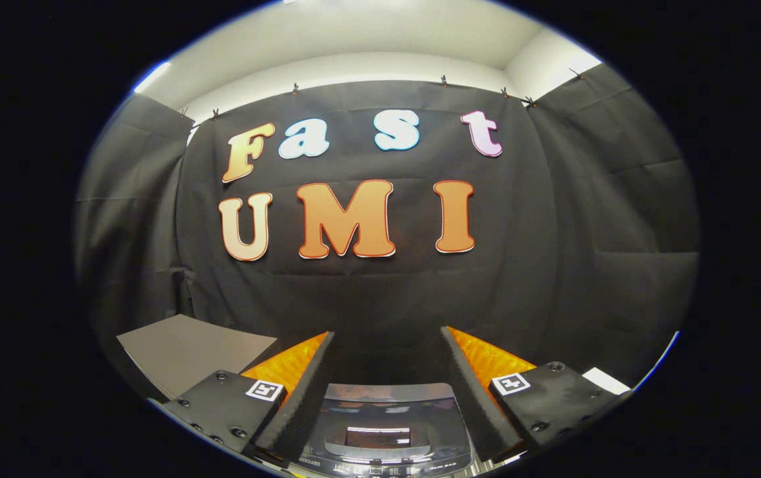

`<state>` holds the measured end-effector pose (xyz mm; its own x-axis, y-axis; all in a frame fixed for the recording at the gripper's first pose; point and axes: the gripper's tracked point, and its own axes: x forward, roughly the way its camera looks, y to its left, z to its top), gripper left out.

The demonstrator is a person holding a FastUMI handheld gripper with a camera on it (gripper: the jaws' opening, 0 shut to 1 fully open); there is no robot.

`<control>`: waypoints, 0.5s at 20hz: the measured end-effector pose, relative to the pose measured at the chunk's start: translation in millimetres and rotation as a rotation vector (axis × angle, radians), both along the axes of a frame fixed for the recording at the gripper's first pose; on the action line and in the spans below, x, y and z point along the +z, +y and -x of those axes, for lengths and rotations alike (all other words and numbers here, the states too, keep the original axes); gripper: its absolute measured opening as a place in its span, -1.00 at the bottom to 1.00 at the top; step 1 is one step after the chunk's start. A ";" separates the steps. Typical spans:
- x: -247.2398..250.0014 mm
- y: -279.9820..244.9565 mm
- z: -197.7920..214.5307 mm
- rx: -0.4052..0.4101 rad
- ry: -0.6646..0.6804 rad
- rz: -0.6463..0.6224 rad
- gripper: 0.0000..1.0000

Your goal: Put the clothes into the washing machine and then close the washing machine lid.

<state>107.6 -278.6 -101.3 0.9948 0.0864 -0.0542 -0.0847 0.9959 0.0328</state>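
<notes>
My gripper (pixel 387 338) is open, its two fingers (pixel 300 385) spread wide with nothing between them. Below and between the fingers lies the washing machine (pixel 387 431), seen from above. Its dark glossy lid (pixel 390 411) appears down flat, with reflections on it, and a strip of control panel shows at its near edge. No clothes are visible in this view.
A grey flat board or table surface (pixel 188 352) lies to the left of the left finger. A small white piece (pixel 606 380) shows just right of the right finger. The black cloth wall stands close behind the machine.
</notes>
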 end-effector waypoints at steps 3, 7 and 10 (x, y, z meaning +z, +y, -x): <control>5.9 0.3 2.8 0.005 -0.016 0.000 0.97; 10.8 -3.5 6.2 -0.001 -0.025 -0.008 0.97; 10.8 -5.3 7.6 -0.001 -0.027 -0.008 0.97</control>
<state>100.0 -283.8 -90.5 0.9960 0.0858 -0.0266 -0.0848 0.9957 0.0382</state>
